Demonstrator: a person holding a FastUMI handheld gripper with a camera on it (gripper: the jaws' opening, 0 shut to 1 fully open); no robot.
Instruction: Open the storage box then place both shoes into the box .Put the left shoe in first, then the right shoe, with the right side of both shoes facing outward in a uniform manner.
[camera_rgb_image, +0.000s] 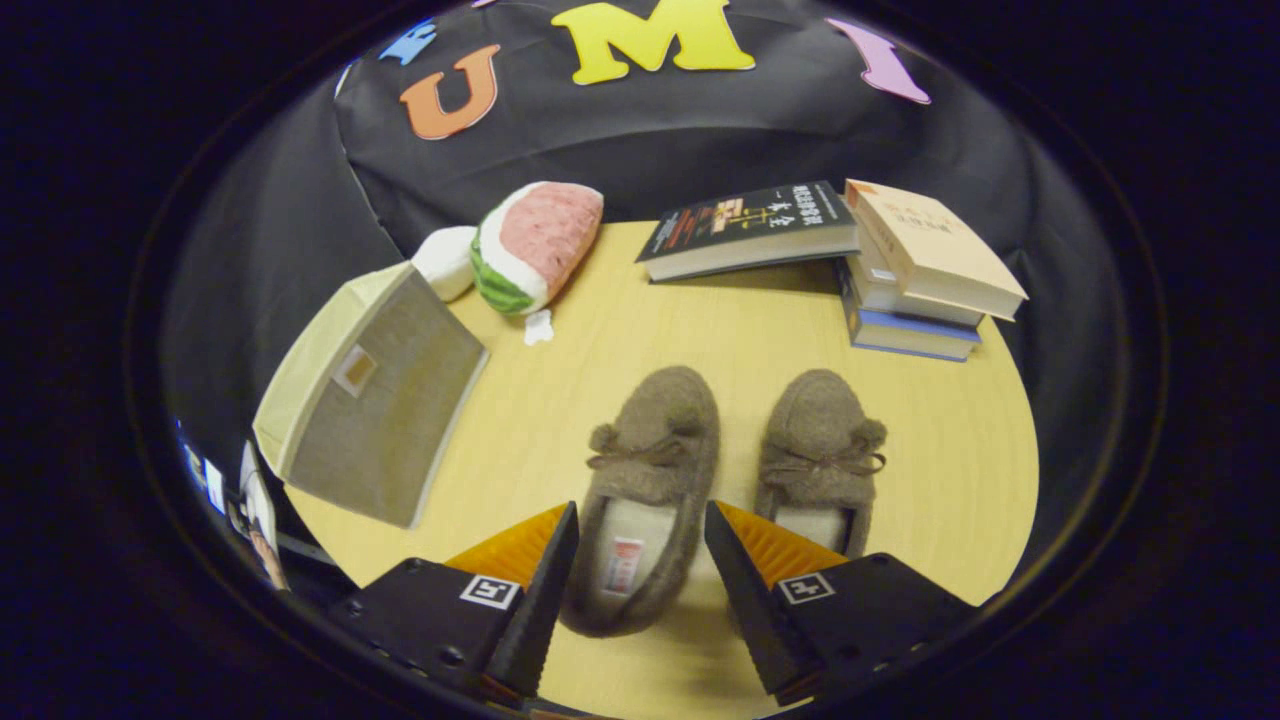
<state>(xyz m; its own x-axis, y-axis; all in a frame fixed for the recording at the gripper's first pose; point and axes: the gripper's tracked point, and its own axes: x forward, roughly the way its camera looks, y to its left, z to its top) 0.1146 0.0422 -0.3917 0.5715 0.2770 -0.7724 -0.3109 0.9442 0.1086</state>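
Observation:
Two brown fuzzy slippers with bow laces stand side by side on the light wooden table (620, 340), toes pointing away from me. The left shoe (650, 470) has its heel end lying between my fingers. The right shoe (822, 450) sits just beyond my right finger (745, 560). My gripper (640, 535) is open, its fingers on either side of the left shoe's heel without visibly pressing on it. The storage box (375, 395), beige with a grey lid and a small label window, stands closed to the left of the shoes, well ahead of my left finger (545, 570).
A plush watermelon slice (535, 245) with a white piece (447, 260) beside it lies behind the box. A dark book (750, 230) and a stack of books (920, 270) lie at the back right. The table's round edge curves close behind the right shoe's outer side.

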